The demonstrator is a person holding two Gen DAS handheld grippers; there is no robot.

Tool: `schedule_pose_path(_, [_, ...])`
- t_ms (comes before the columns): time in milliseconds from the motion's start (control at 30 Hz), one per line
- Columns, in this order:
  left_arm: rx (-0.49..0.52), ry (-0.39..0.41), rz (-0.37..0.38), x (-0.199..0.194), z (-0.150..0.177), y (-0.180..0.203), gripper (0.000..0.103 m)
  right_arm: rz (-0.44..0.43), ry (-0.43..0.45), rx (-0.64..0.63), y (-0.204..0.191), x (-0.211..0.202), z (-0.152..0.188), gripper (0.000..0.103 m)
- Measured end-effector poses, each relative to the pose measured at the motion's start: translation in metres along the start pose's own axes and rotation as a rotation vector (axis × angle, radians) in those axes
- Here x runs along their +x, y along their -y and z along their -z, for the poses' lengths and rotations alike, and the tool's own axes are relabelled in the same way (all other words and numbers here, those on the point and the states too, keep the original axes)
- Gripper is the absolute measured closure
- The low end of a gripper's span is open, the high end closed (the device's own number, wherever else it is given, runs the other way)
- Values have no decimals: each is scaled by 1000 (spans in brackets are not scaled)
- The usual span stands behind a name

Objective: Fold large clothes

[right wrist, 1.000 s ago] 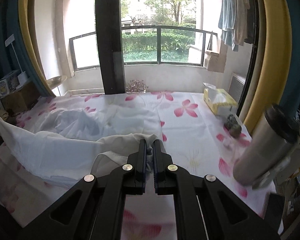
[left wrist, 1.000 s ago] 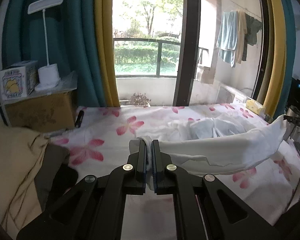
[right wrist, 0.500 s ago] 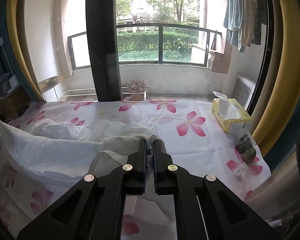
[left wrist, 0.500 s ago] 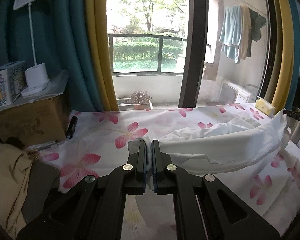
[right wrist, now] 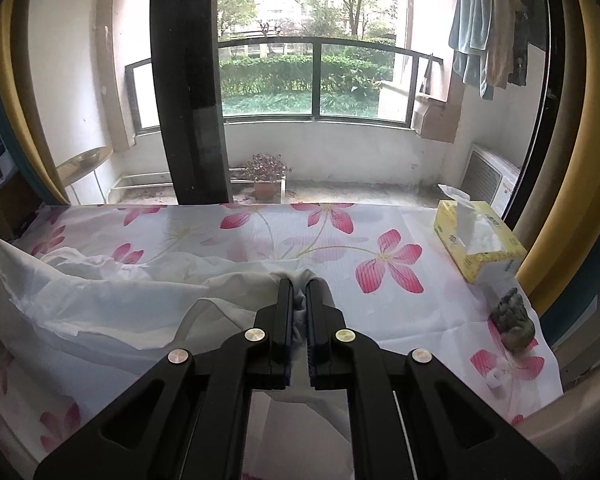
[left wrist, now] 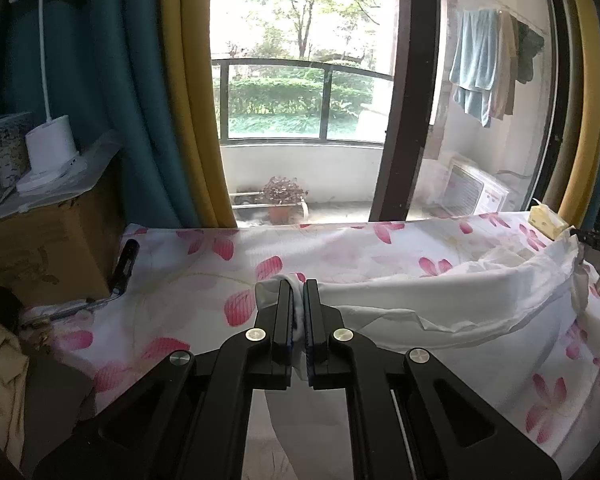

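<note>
Left tool (left wrist: 297,284): jaws narrowed onto a bunched corner of the white garment (left wrist: 440,292); cloth visible in the slit between the pads; black frame fills the lower view from 5 to 7 o'clock.

Right tool (right wrist: 298,282): jaws likewise narrowed onto another pinch of the same white garment (right wrist: 100,300); grey-white cloth shows between the pads.

White garment: stretched between the two tools, sagging in a long band above the worktop; in the left view it runs from the tool out to 3 o'clock, upper edge wavy, lower edge creased; in the right view it runs out to 9 o'clock; part of it lies crumpled on the floral cloth behind the band.

Worktop (right wrist: 380,312): covered by a white cloth printed with pink flowers; far edge straight against the window sill at 12 o'clock; bare cloth ahead of both tools.

Left margin, left view: cardboard box (left wrist: 40,256) at 9 o'clock carrying a white desk lamp (left wrist: 50,148); a black pen-like item (left wrist: 125,264) lies beside the box on the cloth.

Right margin, right view: yellow tissue box (right wrist: 480,240) at 3 o'clock near the worktop's edge; a dark lumpy object (right wrist: 514,320) just below it at 4 o'clock; a small white item (right wrist: 493,379) near that.
</note>
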State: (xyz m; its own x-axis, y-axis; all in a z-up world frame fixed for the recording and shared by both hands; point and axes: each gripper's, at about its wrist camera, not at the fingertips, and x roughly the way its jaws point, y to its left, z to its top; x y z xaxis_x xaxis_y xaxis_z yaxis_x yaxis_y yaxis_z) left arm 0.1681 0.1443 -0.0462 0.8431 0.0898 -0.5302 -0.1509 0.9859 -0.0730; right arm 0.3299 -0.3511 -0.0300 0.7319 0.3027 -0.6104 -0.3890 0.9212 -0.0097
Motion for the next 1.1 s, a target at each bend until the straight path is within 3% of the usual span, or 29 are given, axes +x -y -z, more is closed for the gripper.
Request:
schedule_pose_path(667, [-62,-99,-19,73,1,-12,98,4,-77,-4,1,75,-10,97])
schedule_pose_path(933, [-151,-164,-29,95,7,-30,97,42,-99,20,2,96,-13,95])
schedule_pose_path(1033, [-170,-145,-64,86,2,-35,85,81,-86,33,6,95,-17,93])
schedule_pose_path(1100, [-172,-110,-63,74,-4,-36,69,103,-64,45,9,86,-21,93])
